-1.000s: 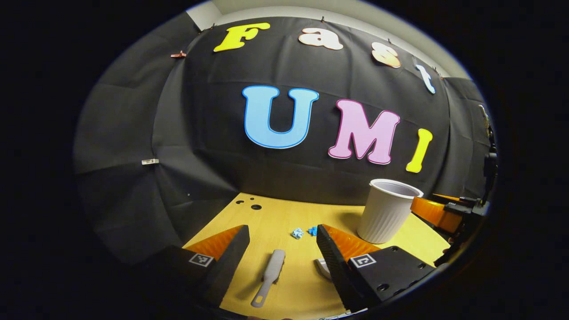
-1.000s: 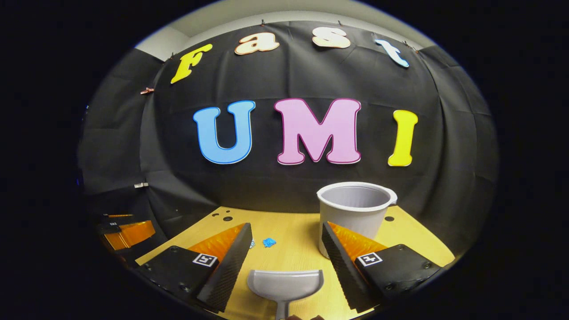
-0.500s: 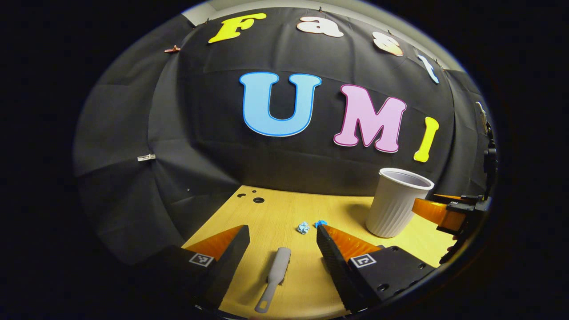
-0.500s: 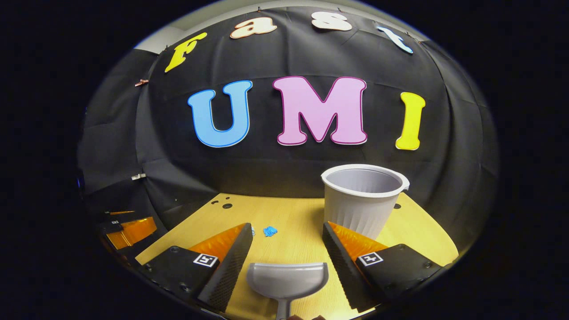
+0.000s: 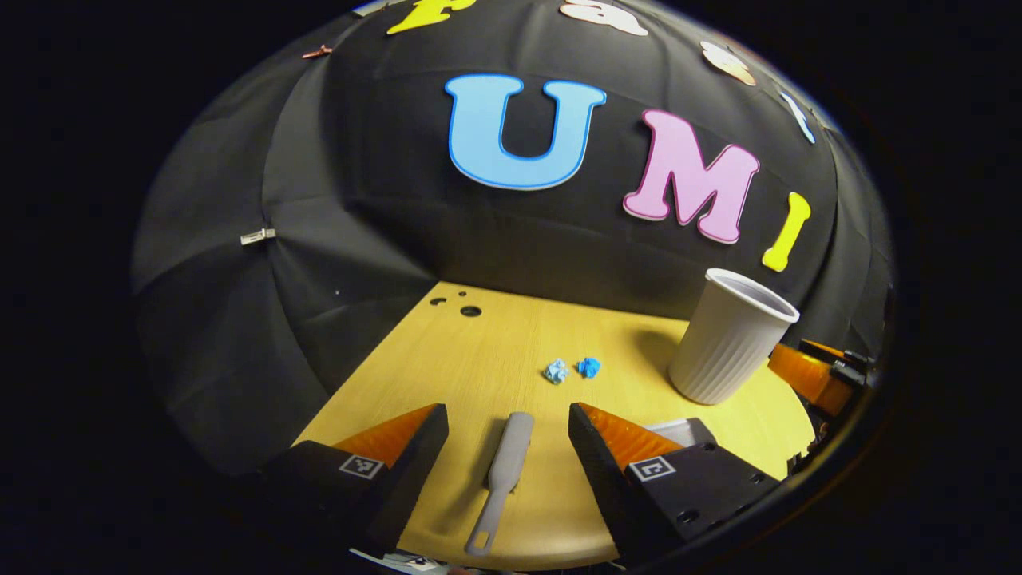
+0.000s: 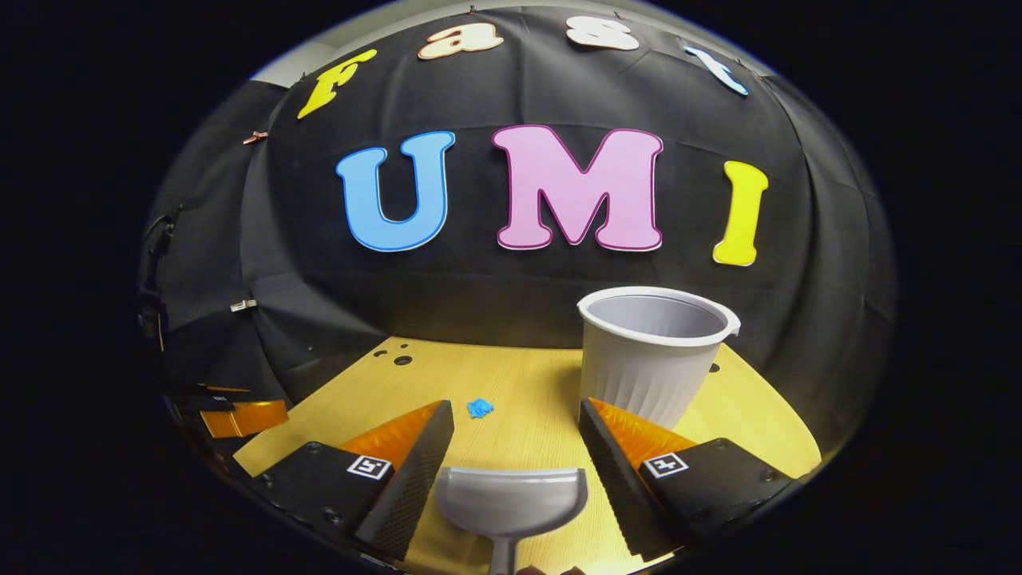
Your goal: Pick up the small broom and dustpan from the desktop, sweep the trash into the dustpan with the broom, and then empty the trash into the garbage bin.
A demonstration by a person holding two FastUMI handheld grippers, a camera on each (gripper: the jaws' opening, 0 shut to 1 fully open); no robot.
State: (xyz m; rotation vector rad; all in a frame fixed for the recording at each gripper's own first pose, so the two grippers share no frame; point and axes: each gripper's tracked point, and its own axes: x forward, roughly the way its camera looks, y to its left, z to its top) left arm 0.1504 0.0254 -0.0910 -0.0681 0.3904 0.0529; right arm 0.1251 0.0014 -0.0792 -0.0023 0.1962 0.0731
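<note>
In the left gripper view, the left gripper point(image 5: 508, 415) hangs over the near edge of the wooden desktop point(image 5: 447, 359) with its jaws wide apart and nothing between them touching either finger. Straight ahead, in the gap between the fingers, the small grey broom point(image 5: 501, 477) lies flat on the desktop, its thin looped handle toward the camera and its broader end pointing away. Beyond it sit two crumpled blue paper scraps point(image 5: 572, 369) side by side, just apart from each other. To the right stands an upright white ribbed cup point(image 5: 728, 348) serving as the garbage bin, well apart from the scraps. A corner of the grey dustpan point(image 5: 683, 431) shows just behind the right-hand finger, and part of the other gripper shows at the far right edge past the cup

In the right gripper view, the right gripper point(image 6: 516, 419) also has its jaws spread wide — the dustpan point(image 6: 511, 500) lies between the fingers without touching them, its open mouth facing away and its handle running toward the camera. The bin point(image 6: 651, 351) stands just beyond the right-hand finger; a blue scrap point(image 6: 480, 408) lies ahead on the desktop point(image 6: 519, 383). The left gripper point(image 6: 239, 415) appears at the far left, near the table edge
</note>
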